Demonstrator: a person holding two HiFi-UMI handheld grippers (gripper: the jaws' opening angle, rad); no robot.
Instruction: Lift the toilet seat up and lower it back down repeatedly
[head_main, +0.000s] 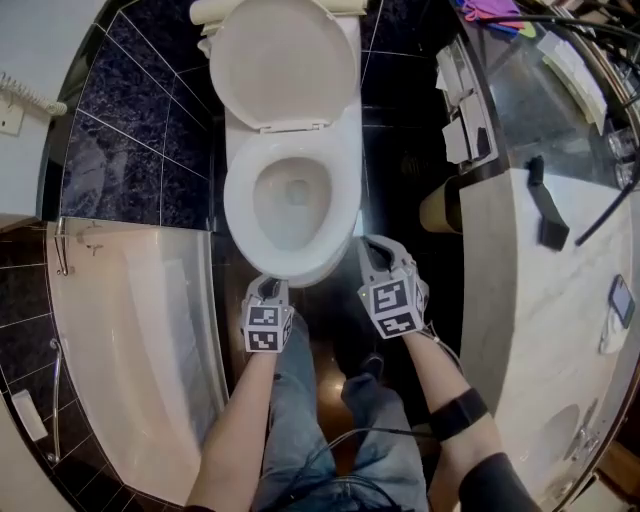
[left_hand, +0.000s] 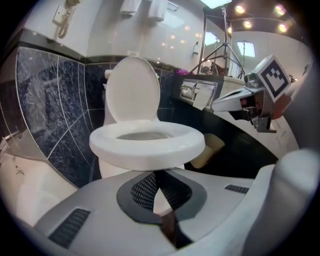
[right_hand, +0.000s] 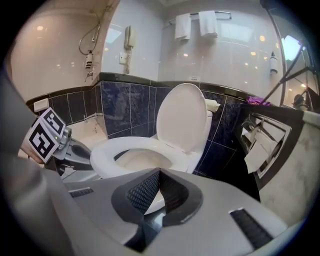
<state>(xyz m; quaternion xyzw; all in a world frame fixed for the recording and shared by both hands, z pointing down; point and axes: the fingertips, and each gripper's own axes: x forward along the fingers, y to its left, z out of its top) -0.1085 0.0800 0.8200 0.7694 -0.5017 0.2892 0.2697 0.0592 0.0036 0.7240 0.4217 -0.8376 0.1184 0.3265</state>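
The toilet seat (head_main: 240, 198) and lid (head_main: 285, 60) are smooth, glossy white plastic. The wall tiles (head_main: 130, 130) are polished dark blue stone with pale veining. The countertop (head_main: 560, 330) looks like polished pale marble. The trousers (head_main: 300, 400) are blue denim.

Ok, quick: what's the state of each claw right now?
Left claw: closed, holding nothing.
Right claw: closed, holding nothing.

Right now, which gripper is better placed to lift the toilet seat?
Probably the left gripper: it sits at the toilet seat's front edge, nearly centred, while the right gripper is off to its right side.
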